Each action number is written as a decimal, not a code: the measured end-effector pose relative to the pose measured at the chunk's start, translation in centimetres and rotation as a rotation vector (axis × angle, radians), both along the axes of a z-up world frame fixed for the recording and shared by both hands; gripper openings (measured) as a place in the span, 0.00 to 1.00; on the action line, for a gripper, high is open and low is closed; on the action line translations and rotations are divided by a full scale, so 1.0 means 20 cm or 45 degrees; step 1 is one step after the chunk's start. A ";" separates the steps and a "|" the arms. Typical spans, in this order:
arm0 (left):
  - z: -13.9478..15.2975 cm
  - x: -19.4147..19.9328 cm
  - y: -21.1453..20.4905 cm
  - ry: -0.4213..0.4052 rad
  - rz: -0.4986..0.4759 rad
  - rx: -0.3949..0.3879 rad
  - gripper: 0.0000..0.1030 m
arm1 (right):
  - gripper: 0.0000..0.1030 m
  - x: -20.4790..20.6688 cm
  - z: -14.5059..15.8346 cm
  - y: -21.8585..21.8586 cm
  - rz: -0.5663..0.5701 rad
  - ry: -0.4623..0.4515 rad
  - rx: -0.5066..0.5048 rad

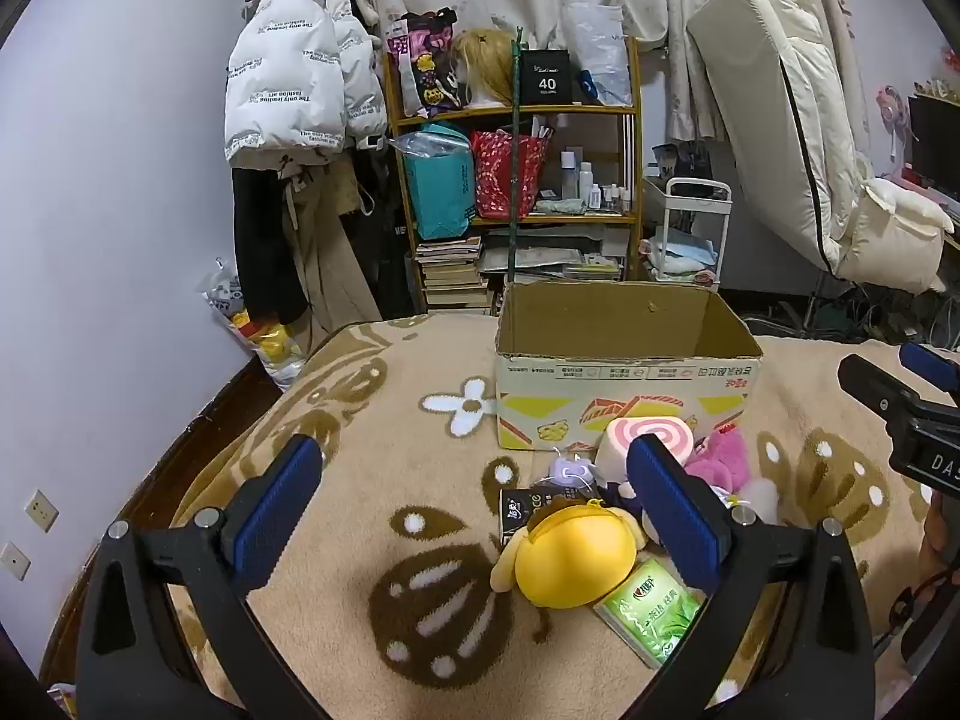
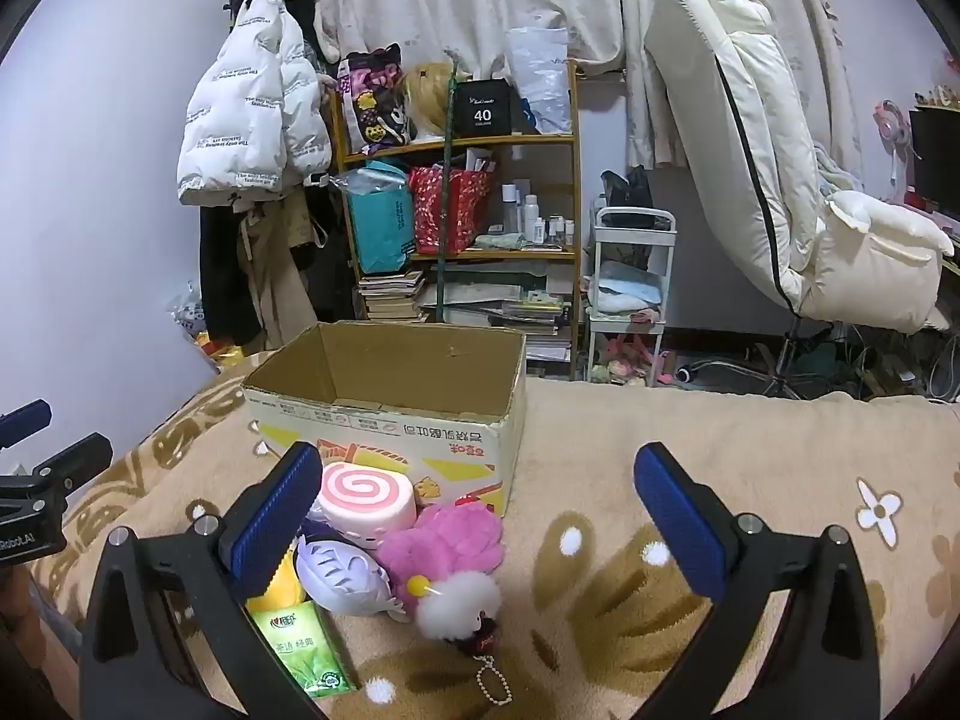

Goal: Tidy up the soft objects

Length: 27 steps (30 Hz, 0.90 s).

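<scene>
An open, empty-looking cardboard box (image 1: pixel 624 384) (image 2: pixel 384 414) stands on the patterned beige blanket. In front of it lies a pile of soft things: a yellow plush (image 1: pixel 573 561), a pink swirl roll cushion (image 1: pixel 651 435) (image 2: pixel 366 498), a pink plush (image 1: pixel 723 459) (image 2: pixel 447 540), a lilac striped plush (image 2: pixel 345 576), a white pompom keychain (image 2: pixel 459 603) and a green tissue pack (image 1: pixel 651 612) (image 2: pixel 300 645). My left gripper (image 1: pixel 474 516) is open, hovering just left of the yellow plush. My right gripper (image 2: pixel 477 516) is open above the pink plush and pompom. Both are empty.
A wooden shelf (image 1: pixel 516 180) (image 2: pixel 462 204) packed with bags, books and bottles stands behind the bed, with hung coats (image 1: pixel 294 72) to its left, a white cart (image 2: pixel 630 282) and a cream recliner (image 2: pixel 780 168) to its right. The blanket's left edge (image 1: pixel 252 396) drops to the floor.
</scene>
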<state>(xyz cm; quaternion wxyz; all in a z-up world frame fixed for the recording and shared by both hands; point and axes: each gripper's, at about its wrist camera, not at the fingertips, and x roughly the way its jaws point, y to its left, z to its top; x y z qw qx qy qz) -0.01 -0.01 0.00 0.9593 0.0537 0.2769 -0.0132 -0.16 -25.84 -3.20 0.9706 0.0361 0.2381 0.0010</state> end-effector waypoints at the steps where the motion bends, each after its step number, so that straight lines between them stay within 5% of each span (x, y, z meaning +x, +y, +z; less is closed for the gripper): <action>1: 0.00 0.00 0.00 -0.004 -0.002 0.001 0.98 | 1.00 0.00 0.00 0.00 0.001 0.002 -0.002; 27: 0.00 0.00 0.00 0.001 0.000 0.004 0.98 | 1.00 0.00 0.00 0.01 0.003 0.005 -0.015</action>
